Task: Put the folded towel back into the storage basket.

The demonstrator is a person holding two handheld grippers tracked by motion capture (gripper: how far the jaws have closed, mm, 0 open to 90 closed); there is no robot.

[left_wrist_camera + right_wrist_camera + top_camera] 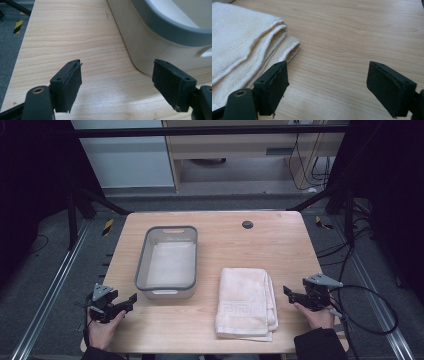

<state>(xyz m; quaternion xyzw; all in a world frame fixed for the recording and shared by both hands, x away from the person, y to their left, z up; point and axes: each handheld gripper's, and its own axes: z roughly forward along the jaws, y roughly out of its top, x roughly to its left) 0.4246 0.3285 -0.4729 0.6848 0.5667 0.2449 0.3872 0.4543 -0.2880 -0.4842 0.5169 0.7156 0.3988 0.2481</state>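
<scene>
High view first: we record one light wooden desk (220,330) with a round dark grommet (247,224) near its far edge, standing on grey carpet between metal floor rails, with black frame bars at both sides, yellow-and-black hazard tape on the floor at the far corners, loose cables on the right, and pale cabinets behind. On the desk we list a grey-rimmed white plastic tub (167,262), left of centre and with nothing showing inside, and a folded cream towel (245,302) with a key-pattern border, lying flat to the right of the tub and near the front edge, apart from the tub. We note the left gripper (131,298) held at the front left corner of the desk, just beside the tub's near left corner; in the left gripper view its fingers (67,85) stand wide apart over bare wood, holding nothing, the right one close to the tub wall (150,50), though we cannot tell whether it touches. We note the right gripper (287,292) held at the right edge of the desk, just beside the towel's right side; in the right gripper view its fingers (273,87) are likewise spread wide and hold nothing, the left one close by the towel's folded edges (249,50), the other over bare wood. Each gripper is carried in one of the person's hands, dark sleeves showing at the bottom.
</scene>
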